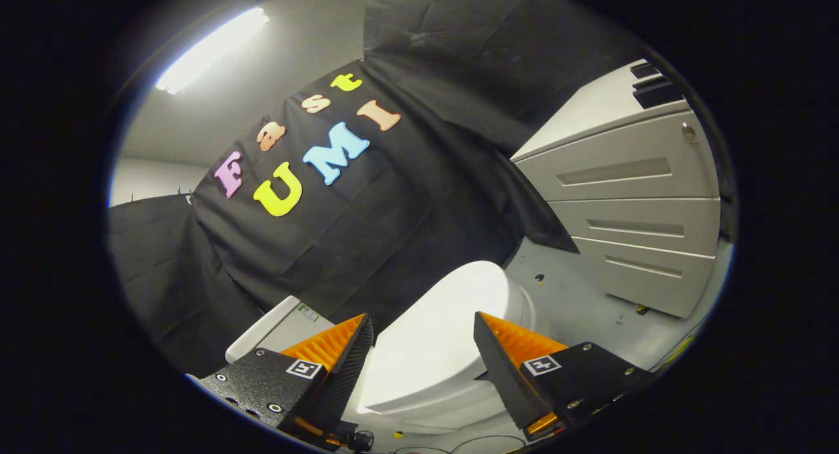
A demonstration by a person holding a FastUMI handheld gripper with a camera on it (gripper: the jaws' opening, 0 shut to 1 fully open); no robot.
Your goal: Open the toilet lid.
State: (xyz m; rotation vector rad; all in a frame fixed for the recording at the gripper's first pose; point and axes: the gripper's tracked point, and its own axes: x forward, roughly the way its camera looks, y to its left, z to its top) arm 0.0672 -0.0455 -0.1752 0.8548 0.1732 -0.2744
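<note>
Black cloth hangs as the booth's wall [367,218] behind everything, and against it sits the toilet [459,382], white and seen at a tilt. Its lid [439,336] is down, lying flat over the seat, a smooth white oval that starts between the fingers and reaches beyond them toward the grey floor [583,303]. The gripper [423,333] hovers above it with its two fingers spread wide apart, one on either side of the lid, gripping nothing; I cannot tell whether either tip touches the lid's surface. The toilet's tank [275,329] shows past the left finger, close up to the cloth, with a small label on its top. Further out on the right stands a pale grey drawer cabinet [629,205] with three drawer fronts, well apart from the toilet, resting on the floor. A small dark spot [539,278] marks the floor between cabinet and toilet. Overhead on the left a long ceiling light [210,48] glows bright.
</note>
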